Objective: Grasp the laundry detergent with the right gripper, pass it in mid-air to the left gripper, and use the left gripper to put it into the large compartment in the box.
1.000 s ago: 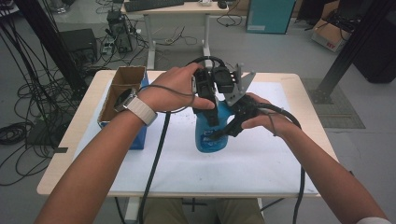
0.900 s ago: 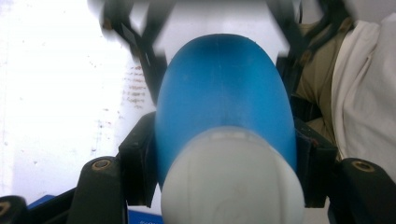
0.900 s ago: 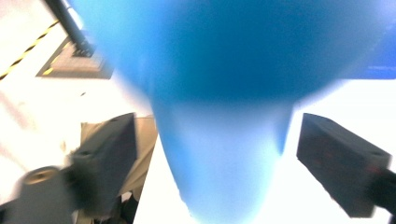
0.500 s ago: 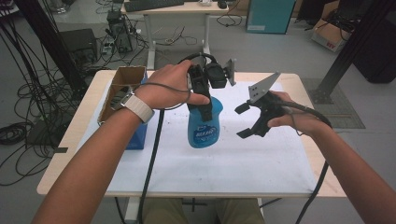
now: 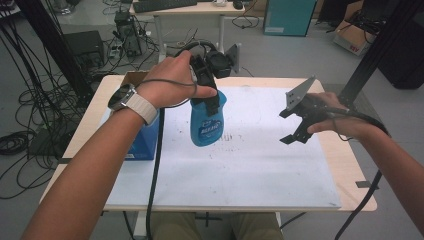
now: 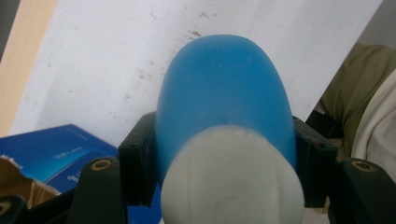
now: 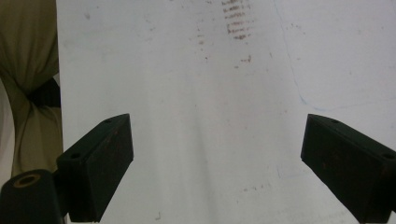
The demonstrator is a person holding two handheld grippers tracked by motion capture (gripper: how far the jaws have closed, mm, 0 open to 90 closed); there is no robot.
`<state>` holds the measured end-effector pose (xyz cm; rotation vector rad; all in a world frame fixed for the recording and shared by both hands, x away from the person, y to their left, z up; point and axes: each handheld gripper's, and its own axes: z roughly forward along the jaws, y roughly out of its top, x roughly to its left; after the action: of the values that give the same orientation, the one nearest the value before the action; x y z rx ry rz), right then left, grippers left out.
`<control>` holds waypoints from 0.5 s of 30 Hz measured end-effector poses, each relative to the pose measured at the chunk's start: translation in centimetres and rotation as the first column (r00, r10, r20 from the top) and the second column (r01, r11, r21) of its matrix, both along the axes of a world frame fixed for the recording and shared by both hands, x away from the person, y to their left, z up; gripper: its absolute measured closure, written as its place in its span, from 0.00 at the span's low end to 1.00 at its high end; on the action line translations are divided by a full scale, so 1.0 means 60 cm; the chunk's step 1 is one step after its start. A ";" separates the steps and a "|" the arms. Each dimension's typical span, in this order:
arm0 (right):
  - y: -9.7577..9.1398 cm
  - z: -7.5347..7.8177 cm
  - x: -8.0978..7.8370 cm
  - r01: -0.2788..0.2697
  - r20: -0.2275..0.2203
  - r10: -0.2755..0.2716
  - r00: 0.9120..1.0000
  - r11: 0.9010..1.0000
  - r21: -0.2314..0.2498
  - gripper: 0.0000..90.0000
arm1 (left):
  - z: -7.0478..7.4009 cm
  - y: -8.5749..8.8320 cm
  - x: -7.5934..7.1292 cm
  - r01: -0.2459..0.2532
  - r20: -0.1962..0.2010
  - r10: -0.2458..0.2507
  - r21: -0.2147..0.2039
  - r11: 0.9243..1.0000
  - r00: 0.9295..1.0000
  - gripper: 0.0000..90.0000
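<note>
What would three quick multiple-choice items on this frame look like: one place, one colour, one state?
1. Where is the blue box?
A. On the table's left side, by the left forearm
B. Under the right gripper
C. On the floor

2. What colour is the bottle body?
A. Green
B. Blue
C. Red

3. How is the right gripper?
A. Shut on the bottle
B. Shut on the box
C. Open, nothing between its fingers

Answers:
1 A, the high view shows it at the white mat's left edge.
2 B, blue in the high view and the left gripper view, where the left gripper clamps it.
3 C, its own view shows spread fingers over bare mat.
</note>
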<state>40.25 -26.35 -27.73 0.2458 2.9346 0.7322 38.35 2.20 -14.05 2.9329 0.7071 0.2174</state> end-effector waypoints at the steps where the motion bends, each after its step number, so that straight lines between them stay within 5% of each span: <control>1: -0.003 0.000 0.001 0.002 0.003 -0.002 1.000 1.000 -0.008 0.11 | 0.003 0.001 0.002 -0.014 0.009 0.014 -0.002 1.000 1.000 0.42; 9: -0.027 0.000 0.000 0.036 0.008 -0.036 0.999 0.999 -0.033 0.11 | 0.041 0.008 0.019 -0.097 0.013 0.097 0.010 0.995 0.995 0.42; 15: -0.038 0.002 -0.001 0.020 0.015 -0.020 1.000 0.998 -0.053 0.11 | 0.073 0.015 0.033 -0.202 0.045 0.201 0.019 0.979 0.979 0.42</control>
<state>40.21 -28.64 -27.58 0.2634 2.9284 0.6494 40.33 3.09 -9.66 2.8670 1.0028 0.3084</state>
